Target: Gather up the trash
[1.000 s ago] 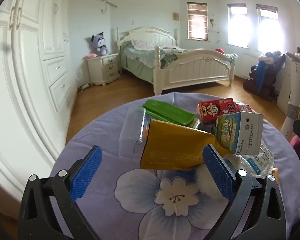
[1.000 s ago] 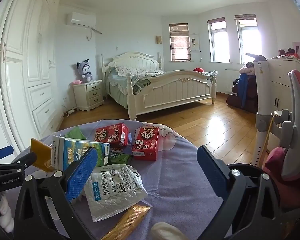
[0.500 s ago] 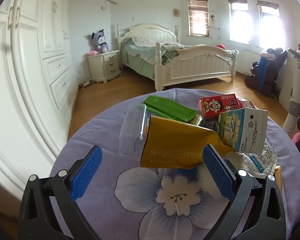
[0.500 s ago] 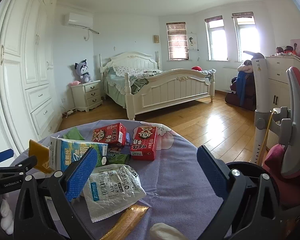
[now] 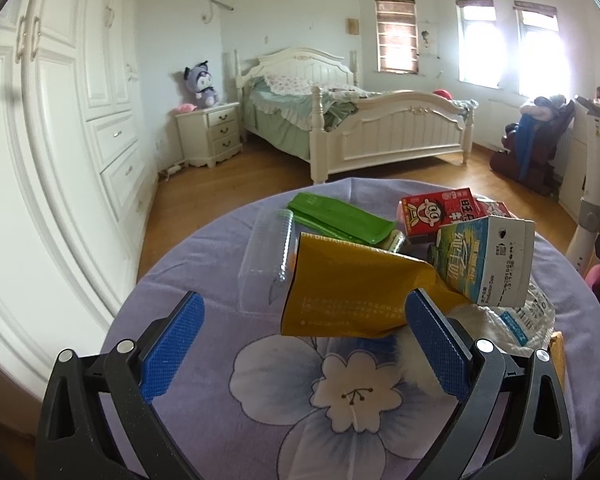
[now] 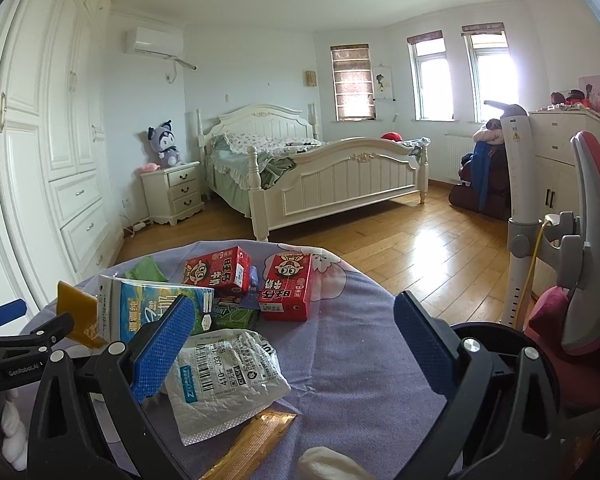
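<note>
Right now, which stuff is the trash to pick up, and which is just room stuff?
Trash on the table:
yellow pouch
milk carton
red drink boxes
green wrapper
clear plastic cup
white crinkly packet
gold wrapper

Just room stuff:
bed
plush toy
nightstand
wardrobe

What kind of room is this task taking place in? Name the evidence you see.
A home bedroom, most likely a child's: a white wooden bed with a matching nightstand, a purple plush toy on it, and white built-in wardrobes. Trash lies on a round table with a lilac floral cloth.
</note>
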Available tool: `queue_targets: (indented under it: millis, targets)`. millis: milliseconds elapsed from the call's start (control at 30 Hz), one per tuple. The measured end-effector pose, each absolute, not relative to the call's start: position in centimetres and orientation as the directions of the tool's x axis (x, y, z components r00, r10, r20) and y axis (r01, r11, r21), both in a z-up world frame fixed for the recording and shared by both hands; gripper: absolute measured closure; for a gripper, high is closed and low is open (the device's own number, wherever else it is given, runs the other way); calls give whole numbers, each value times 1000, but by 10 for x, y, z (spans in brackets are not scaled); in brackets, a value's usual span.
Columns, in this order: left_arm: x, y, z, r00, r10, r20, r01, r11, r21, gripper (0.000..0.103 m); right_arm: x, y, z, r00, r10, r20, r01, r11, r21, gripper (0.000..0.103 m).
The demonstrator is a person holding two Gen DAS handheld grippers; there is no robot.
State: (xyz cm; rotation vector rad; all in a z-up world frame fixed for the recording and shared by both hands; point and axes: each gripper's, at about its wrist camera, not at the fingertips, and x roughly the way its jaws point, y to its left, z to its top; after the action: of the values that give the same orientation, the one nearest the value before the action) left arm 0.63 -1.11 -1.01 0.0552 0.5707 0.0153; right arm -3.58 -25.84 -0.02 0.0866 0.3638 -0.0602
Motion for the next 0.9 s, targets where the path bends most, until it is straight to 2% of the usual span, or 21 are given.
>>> queue_targets:
  millis: [900]
  targets:
    - [2, -10, -4, 840, 18, -542, 4, 999, 40, 4, -37, -257, 0, 934, -44, -355, 75, 994, 75, 5]
